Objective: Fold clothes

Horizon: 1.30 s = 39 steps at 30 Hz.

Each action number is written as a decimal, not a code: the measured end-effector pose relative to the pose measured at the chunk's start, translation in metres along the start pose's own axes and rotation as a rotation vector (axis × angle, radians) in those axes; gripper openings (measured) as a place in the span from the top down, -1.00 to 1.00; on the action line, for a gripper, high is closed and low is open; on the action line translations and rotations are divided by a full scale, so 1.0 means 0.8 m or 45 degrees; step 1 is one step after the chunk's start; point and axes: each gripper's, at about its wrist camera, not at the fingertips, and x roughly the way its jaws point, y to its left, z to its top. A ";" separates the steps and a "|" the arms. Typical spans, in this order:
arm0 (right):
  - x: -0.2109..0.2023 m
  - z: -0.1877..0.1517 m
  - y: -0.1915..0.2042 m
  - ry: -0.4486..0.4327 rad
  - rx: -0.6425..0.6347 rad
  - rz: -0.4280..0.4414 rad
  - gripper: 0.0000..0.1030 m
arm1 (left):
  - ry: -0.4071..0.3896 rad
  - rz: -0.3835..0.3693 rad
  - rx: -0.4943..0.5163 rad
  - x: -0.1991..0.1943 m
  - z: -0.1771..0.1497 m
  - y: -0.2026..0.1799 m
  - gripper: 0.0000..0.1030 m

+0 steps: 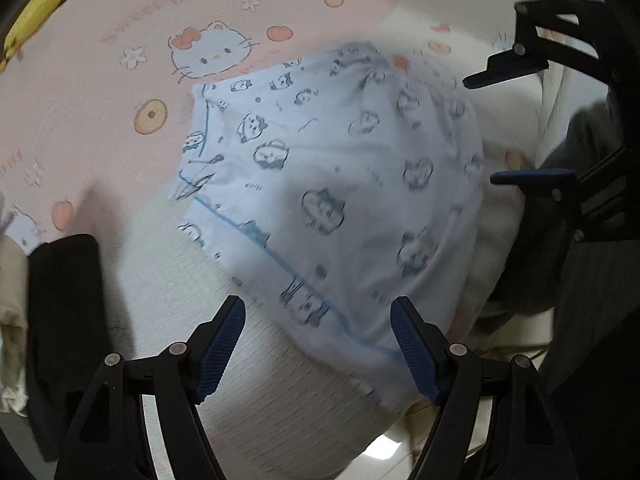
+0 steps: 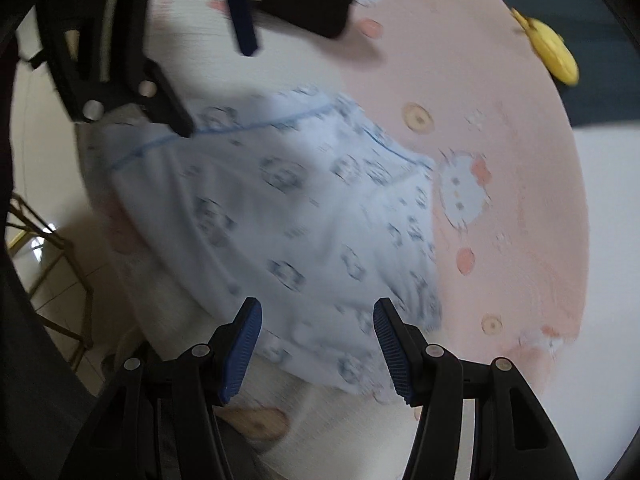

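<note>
Beside blue garment (image 1: 320,184): black cloth (image 1: 64,304), yellow toy (image 1: 36,12), on pink blanket (image 1: 80,92).

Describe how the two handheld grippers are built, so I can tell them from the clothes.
Left gripper and right gripper match: black plastic linkage arms with round silver pivot pins, each ending in two wedge-shaped fingers faced with ribbed dark-blue pads. No cables or sleeves visible.

The middle of the pink blanket (image 1: 80,128) is being covered by the pale blue printed garment (image 1: 320,184). Free room is being left beyond it, while one side is being blocked by a black cloth (image 1: 64,300) and a far corner by a yellow object (image 2: 554,54).
</note>
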 end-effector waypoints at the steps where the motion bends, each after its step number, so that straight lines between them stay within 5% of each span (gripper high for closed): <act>1: -0.002 0.006 0.006 -0.014 0.007 0.036 -0.11 | -0.006 -0.002 0.016 -0.002 -0.005 0.000 -0.43; 6: -0.006 0.031 0.038 -0.053 -0.052 0.108 -0.11 | -0.035 0.048 0.151 -0.003 -0.029 -0.007 -0.43; 13: 0.000 0.050 0.070 -0.063 -0.176 0.142 -0.11 | -0.132 0.208 0.587 -0.003 -0.081 -0.036 -0.43; 20: 0.021 0.051 0.080 -0.058 -0.211 0.157 -0.11 | -0.179 0.318 0.867 0.015 -0.123 -0.052 -0.43; 25: 0.041 0.041 0.094 -0.051 -0.332 0.113 -0.11 | -0.230 0.337 0.887 0.019 -0.121 -0.057 -0.43; 39: 0.045 0.036 0.083 -0.164 -0.233 0.071 -0.10 | -0.302 0.362 0.928 0.030 -0.110 -0.071 -0.44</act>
